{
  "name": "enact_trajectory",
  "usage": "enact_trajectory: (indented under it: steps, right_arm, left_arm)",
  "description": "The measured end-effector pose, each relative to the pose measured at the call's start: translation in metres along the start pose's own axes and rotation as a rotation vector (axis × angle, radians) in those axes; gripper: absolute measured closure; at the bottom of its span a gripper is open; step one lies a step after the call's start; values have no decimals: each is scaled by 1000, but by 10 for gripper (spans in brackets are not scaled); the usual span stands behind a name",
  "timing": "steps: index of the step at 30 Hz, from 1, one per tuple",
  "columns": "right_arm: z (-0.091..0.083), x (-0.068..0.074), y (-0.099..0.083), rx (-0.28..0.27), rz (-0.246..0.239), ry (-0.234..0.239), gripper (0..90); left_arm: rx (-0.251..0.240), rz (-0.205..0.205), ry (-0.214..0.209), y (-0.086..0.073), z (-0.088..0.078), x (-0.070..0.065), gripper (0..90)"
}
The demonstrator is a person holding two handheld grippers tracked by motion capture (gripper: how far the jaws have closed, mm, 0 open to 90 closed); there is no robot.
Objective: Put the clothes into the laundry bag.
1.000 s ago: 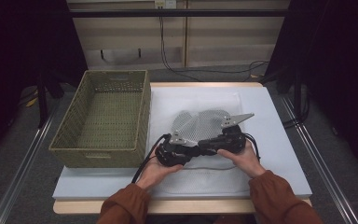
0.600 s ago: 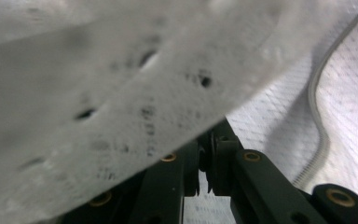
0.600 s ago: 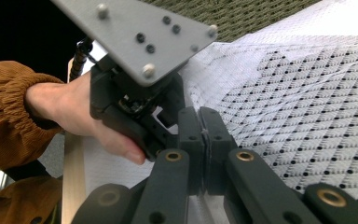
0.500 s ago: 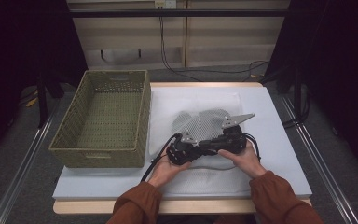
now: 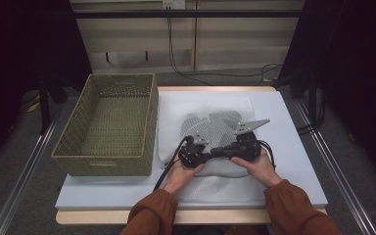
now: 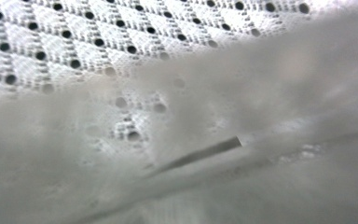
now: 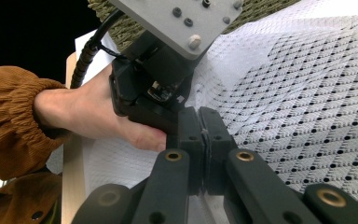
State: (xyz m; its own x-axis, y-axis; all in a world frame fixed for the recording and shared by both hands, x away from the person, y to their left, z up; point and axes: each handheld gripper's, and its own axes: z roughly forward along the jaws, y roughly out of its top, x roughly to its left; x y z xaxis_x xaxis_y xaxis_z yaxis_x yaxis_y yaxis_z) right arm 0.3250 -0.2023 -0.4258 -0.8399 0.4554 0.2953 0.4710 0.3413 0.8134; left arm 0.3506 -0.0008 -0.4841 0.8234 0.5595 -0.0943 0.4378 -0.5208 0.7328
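White mesh fabric (image 5: 215, 132), perforated with a diamond weave, lies rumpled mid-table on the light blue tabletop (image 5: 293, 147), just right of the wicker basket (image 5: 107, 122). Part is bunched into a grey-shadowed mound, and a flat layer spreads toward the near edge under the person's hands.

Left gripper (image 5: 194, 152): on the mound's near-left side, jaws just closed. Its own view is pressed right up against the mesh, blurred cloth folds across the lens, so fabric is bunched in at the jaws; pads themselves hidden. Reads as clamped on the cloth.

Right gripper (image 7: 200, 135): jaws fully together with a thin edge of mesh pinched in the seam between the pads. In the high view it sits at the mound's near-right side, grey three-cornered plate sticking out to the right.

Grippers are just beside each other, nearly nose to nose; the right gripper view shows the left hand (image 7: 98, 116) and its gripper body immediately next to it, brown corduroy sleeve (image 7: 14, 116) behind.

Basket is olive green, rectangular, touching the cloth's left edge. Black cables (image 5: 169, 169) trail off the left gripper toward the near edge.
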Motion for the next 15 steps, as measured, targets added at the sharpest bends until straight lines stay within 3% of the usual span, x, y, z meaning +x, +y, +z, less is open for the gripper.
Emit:
enact_trajectory:
  steps: [3,7,8,10,15]
  right_arm:
    - [1,-1,-1,2,0,-1,888]
    - [0,-1,-1,5,1,-8,888]
    - [-1,-1,0,0,-1,-13,888]
    - [-5,-3,0,-10,5,-15,888]
    - [-7,-6,-1,-16,15,-24,888]
  left_arm:
    - [-3,-5,-3,0,0,0,844]
    - [4,18,-3,-2,-4,-2,795]
    - [11,40,2,-2,-6,-3,790]
    - [8,34,-28,-3,-7,-4,783]
    - [2,37,-51,-8,-11,-6,729]
